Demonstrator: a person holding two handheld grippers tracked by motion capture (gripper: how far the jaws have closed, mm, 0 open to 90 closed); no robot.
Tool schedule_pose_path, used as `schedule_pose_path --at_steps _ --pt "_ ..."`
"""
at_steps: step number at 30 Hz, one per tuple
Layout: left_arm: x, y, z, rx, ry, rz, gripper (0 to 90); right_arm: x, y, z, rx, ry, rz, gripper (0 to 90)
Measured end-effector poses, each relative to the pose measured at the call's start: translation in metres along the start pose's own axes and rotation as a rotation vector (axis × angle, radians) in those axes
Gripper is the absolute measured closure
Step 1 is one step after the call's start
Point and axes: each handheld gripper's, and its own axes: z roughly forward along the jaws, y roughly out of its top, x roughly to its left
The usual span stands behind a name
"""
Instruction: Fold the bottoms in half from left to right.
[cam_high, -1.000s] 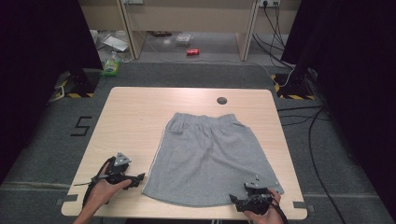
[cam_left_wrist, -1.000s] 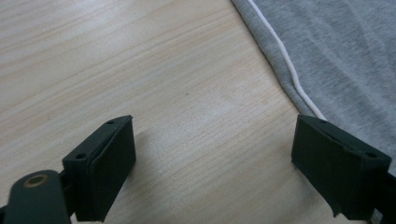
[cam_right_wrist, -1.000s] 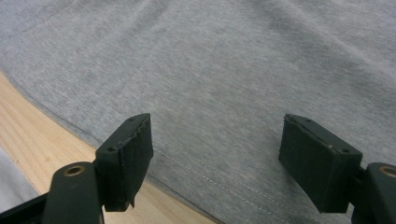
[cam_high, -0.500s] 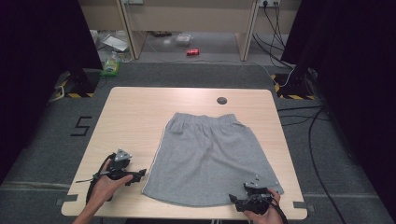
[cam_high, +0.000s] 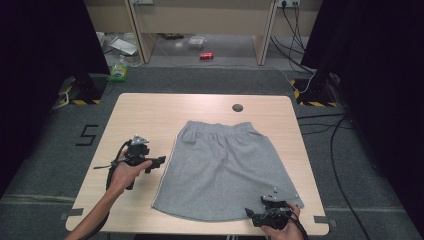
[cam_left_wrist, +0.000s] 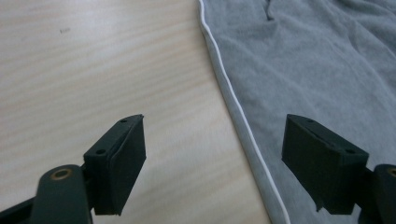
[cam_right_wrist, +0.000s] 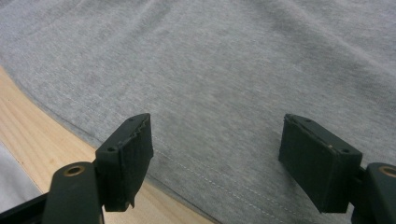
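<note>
a: grey shorts (cam_high: 227, 170) spread flat on the wooden table (cam_high: 150, 115), waistband toward the far edge, hem toward the near edge. lying right of the table's middle, with bare wood wide on the left side.

b: and a white piping line (cam_left_wrist: 233, 100) down the left side seam, plain in the left gripper view. small dark round thing (cam_high: 237, 107) on the wood just beyond the waistband, apart from the cloth; too small to tell what.

a: left gripper (cam_high: 159, 161) held in the left hand (cam_high: 125, 172) above bare wood, just beside the left edge of the shorts, pointing toward that seam. jaws released and wide, though just been closing a little. nothing between them but wood and the seam edge below; pads (cam_left_wrist: 126, 163) pressing on nothing.

b: right gripper (cam_high: 248, 214) at the near right corner of the shorts, held in the right hand (cam_high: 280, 222), close over the hem. jaws released too, standing wide in the right gripper view with grey cloth (cam_right_wrist: 224, 70) behind them and the stitched hem line running between.

a: touching the cloth there?

b: hard to say; perhaps hovering just above it, tips possibly grazing. no fold pinched, no cloth lifted.

a: beyond the table, grey floor with a red can (cam_high: 206, 55) and a green bottle (cam_high: 118, 71), well apart from the work.
</note>
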Motion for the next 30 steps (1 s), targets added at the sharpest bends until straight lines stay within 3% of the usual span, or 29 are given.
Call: schedule_pose_path --at_steps 6,18,30 --pt "0.003 0.025 0.019 -0.017 -0.003 -0.046 24.6 0.000 0.000 0.000 0.003 0.003 0.008 26.1" --pt "0.003 0.064 0.058 -0.033 0.007 -0.089 32.6 0.000 0.000 0.001 0.004 0.008 0.004 26.0" --pt "-0.003 0.086 0.097 -0.013 0.017 -0.109 39.0 0.000 0.000 0.001 0.005 0.016 -0.003 26.0"
